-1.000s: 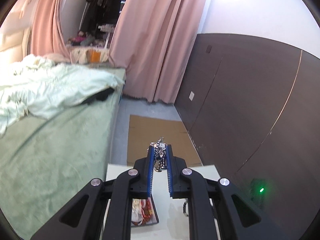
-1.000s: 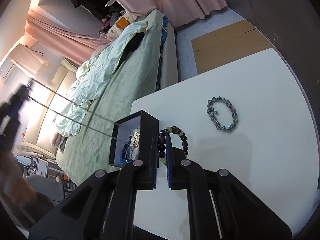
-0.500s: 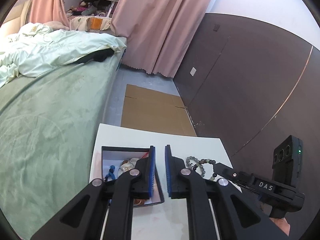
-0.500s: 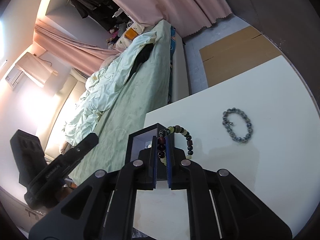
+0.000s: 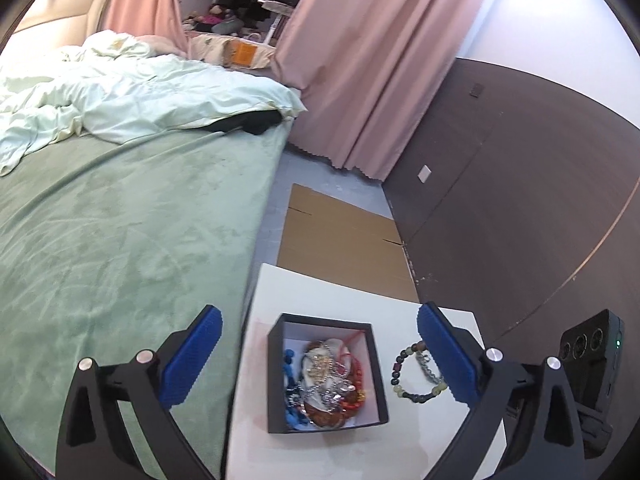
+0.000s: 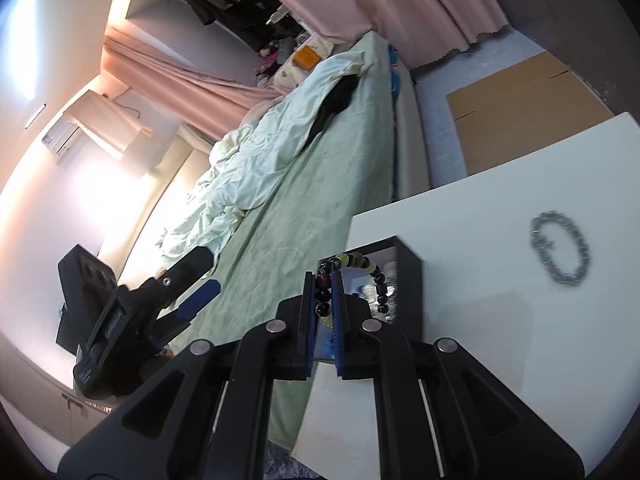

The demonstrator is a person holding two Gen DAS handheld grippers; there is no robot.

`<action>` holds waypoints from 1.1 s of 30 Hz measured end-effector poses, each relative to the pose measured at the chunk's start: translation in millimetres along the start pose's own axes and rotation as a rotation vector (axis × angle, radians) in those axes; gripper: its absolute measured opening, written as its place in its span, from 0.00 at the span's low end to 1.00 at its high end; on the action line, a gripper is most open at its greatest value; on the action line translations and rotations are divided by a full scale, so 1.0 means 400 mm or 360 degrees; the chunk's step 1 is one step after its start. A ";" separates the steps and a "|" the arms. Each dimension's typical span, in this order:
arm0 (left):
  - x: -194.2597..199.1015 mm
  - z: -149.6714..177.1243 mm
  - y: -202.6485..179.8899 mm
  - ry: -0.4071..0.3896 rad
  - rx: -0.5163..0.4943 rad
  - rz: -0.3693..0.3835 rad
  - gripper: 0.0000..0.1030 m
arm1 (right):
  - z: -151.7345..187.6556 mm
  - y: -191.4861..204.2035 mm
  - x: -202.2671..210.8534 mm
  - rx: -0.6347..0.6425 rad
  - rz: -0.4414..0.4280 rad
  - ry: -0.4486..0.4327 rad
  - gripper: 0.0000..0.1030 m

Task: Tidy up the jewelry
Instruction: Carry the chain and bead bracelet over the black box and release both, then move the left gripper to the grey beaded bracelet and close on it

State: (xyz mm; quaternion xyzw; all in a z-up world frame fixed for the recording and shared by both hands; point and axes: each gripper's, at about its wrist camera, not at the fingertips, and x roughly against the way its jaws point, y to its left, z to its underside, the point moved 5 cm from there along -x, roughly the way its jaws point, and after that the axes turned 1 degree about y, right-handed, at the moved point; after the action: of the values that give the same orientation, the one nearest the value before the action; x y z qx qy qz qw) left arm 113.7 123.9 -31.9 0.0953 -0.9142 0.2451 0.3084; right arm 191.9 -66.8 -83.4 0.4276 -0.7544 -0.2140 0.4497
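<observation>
A black jewelry box [image 5: 276, 380] with a white lining stands on the white table [image 5: 340, 456] and holds a heap of chains and beads [image 5: 328, 384]. My left gripper [image 5: 318, 360] is wide open and empty above the box. My right gripper [image 6: 323, 300] is shut on a beaded bracelet [image 6: 362, 266] of dark, red and pale green beads and holds it in the air over the box [image 6: 408, 280]. That bracelet also shows in the left wrist view [image 5: 416, 376], right of the box. A grey beaded bracelet [image 6: 560, 248] lies on the table.
A bed with a green cover [image 5: 120, 240] runs along the table's left edge. Flat cardboard [image 5: 340, 236] lies on the floor beyond the table. A dark wall panel [image 5: 520, 200] is on the right. The left gripper's body [image 6: 132, 312] shows in the right wrist view.
My left gripper let go of the silver chain over the box and opened wide. My right gripper carried the beaded bracelet left, over the box.
</observation>
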 end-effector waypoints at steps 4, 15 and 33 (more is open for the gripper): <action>0.007 -0.002 0.029 -0.0003 0.0034 -0.0024 0.92 | 0.012 0.033 -0.041 0.0029 -0.0037 0.0030 0.17; -0.002 0.013 0.024 0.0032 0.0065 -0.0044 0.92 | 0.002 -0.016 0.025 0.0023 0.0221 -0.0061 0.91; -0.097 0.104 -0.179 0.0158 -0.0213 0.0024 0.92 | -0.032 -0.177 0.231 -0.0123 0.0506 -0.0211 0.95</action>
State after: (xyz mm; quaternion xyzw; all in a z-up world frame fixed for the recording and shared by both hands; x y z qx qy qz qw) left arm 145.9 41.9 -56.4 0.0553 -0.9128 0.1901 0.3571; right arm 213.5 -182.0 -81.3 0.2703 -0.8317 -0.1967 0.4433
